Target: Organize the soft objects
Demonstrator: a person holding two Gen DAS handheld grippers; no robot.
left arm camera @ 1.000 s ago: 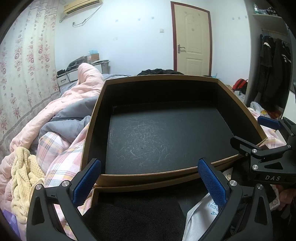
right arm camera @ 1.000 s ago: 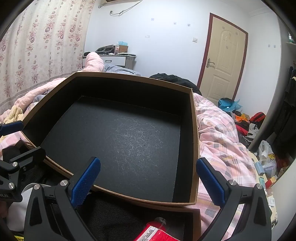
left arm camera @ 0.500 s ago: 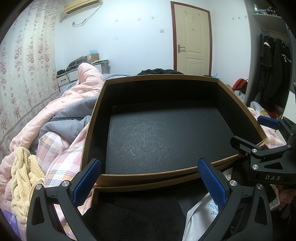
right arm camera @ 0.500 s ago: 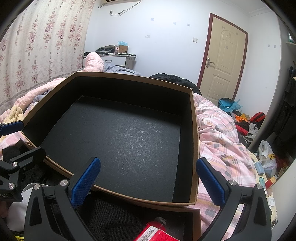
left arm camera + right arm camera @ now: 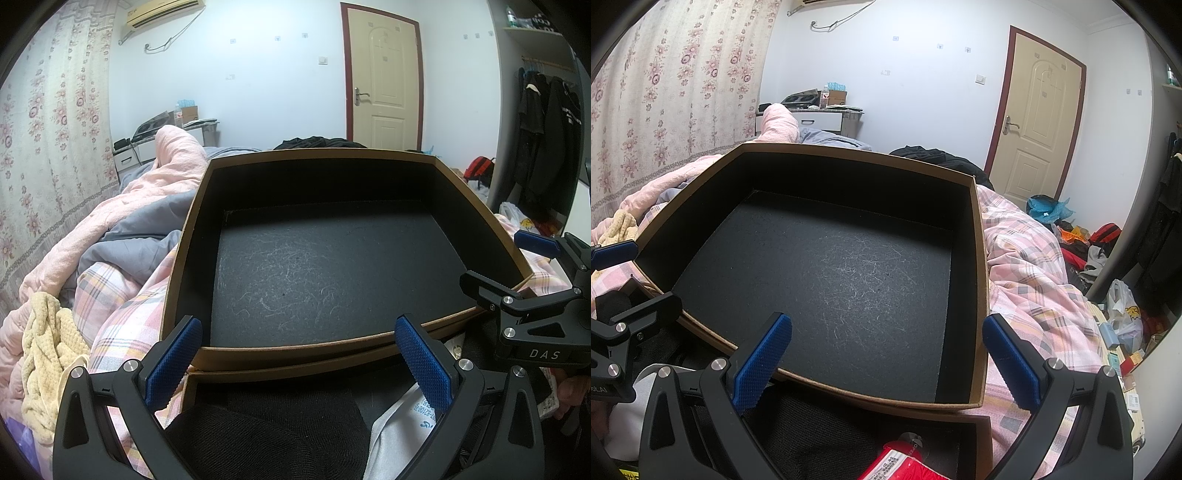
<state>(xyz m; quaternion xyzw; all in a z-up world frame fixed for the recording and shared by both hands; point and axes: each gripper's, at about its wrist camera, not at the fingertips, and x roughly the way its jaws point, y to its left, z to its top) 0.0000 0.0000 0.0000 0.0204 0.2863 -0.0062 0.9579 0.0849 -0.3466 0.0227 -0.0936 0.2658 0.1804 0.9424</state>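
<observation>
A brown box with a black lining (image 5: pixel 369 343) (image 5: pixel 979 258) lies on the bed, its inside bare. Below its near wall is a second brown box (image 5: pixel 280 373) (image 5: pixel 975 424) holding black fabric (image 5: pixel 266 432), a white packet (image 5: pixel 402 417) and a red packet (image 5: pixel 897 465). My left gripper (image 5: pixel 299 358) hangs open over that near wall, nothing between its blue pads. My right gripper (image 5: pixel 886 354) is open too, at the same wall further right. Each gripper shows at the edge of the other's view: the right gripper's fingers (image 5: pixel 517 295), the left gripper's fingers (image 5: pixel 635 306).
Pink plaid bedding (image 5: pixel 1034 266) and a pink-grey quilt (image 5: pixel 122 221) surround the boxes. A yellow knitted cloth (image 5: pixel 48 354) lies at the left. Dark clothes (image 5: pixel 317 142) lie behind the box. Bags and clutter cover the floor at the right (image 5: pixel 1100 240). A closed door (image 5: pixel 382 77) is beyond.
</observation>
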